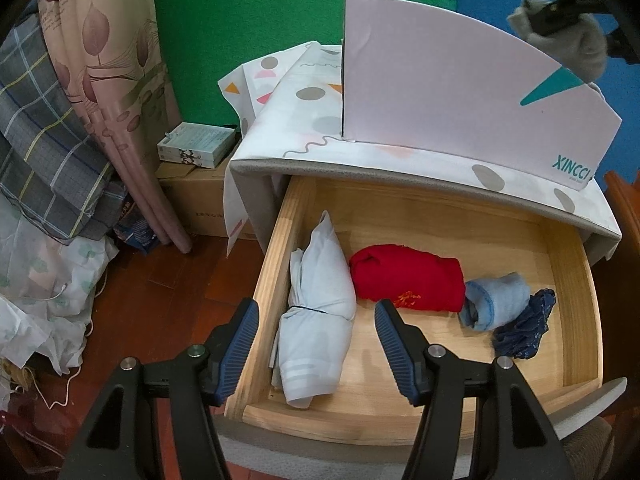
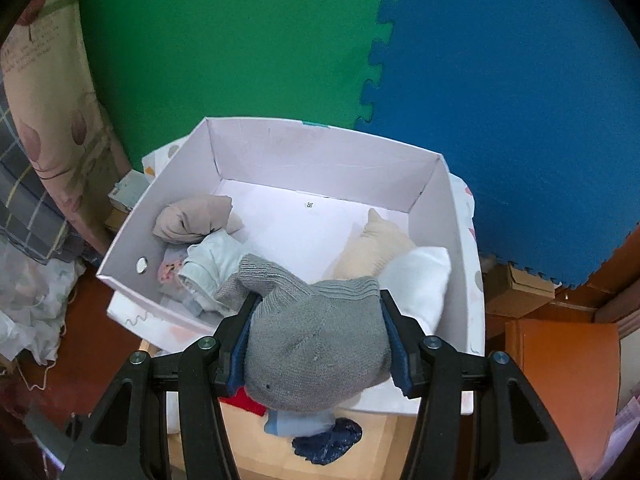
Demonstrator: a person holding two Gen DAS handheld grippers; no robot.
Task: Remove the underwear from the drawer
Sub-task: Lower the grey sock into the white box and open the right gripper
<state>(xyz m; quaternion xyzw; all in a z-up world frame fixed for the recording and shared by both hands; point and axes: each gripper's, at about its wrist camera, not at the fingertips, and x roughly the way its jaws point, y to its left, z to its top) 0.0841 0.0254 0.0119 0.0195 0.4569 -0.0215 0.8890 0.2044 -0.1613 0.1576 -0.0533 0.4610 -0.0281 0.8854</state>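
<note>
The wooden drawer (image 1: 576, 280) stands pulled out, holding a pale blue folded garment (image 1: 320, 312), a red one (image 1: 408, 280), a light blue roll (image 1: 496, 300) and a dark blue piece (image 1: 524, 328). My left gripper (image 1: 316, 316) hangs open above the drawer's left side, over the pale blue garment, with nothing between its fingers. My right gripper (image 2: 318, 316) is shut on a grey knitted garment (image 2: 316, 352) and holds it over the near edge of the white box (image 2: 280, 140). That grey garment (image 1: 560, 40) also shows at the top right of the left wrist view.
The white box (image 1: 440, 80) sits on the cabinet's patterned cloth (image 1: 288, 120) and holds several rolled garments, beige (image 2: 196, 216), cream (image 2: 376, 248) and white (image 2: 420, 284). Green (image 2: 224, 40) and blue (image 2: 500, 80) foam mats line the wall. Bedding (image 1: 48, 120) and cardboard boxes (image 1: 196, 196) crowd the left floor.
</note>
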